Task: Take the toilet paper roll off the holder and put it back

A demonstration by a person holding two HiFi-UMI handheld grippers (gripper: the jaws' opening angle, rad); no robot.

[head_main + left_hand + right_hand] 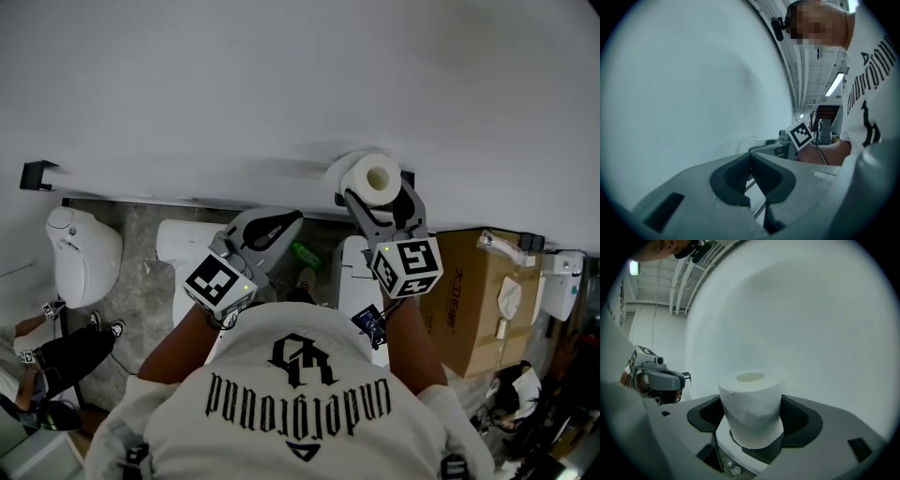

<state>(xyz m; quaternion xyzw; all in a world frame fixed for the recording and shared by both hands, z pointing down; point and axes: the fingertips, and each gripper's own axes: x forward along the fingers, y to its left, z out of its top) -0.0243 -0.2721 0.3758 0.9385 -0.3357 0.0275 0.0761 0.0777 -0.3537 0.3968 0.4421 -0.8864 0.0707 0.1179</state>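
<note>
Wall: plain white wall.
Floor: grey mottled stone floor.
Furniture: white ceramic sanitary fixture left; brown cardboard box right.
Light: long ceiling tube lamp.

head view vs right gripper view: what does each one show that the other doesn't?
Head view only: the toilet, the cardboard box and the person's printed shirt.

Right gripper view only: the right gripper seen close, with its dark pads pressed on either side of the toilet paper roll, plus a ceiling light.

Both: the toilet paper roll between the right gripper's jaws, the left gripper off to its side, and the white wall.
</note>
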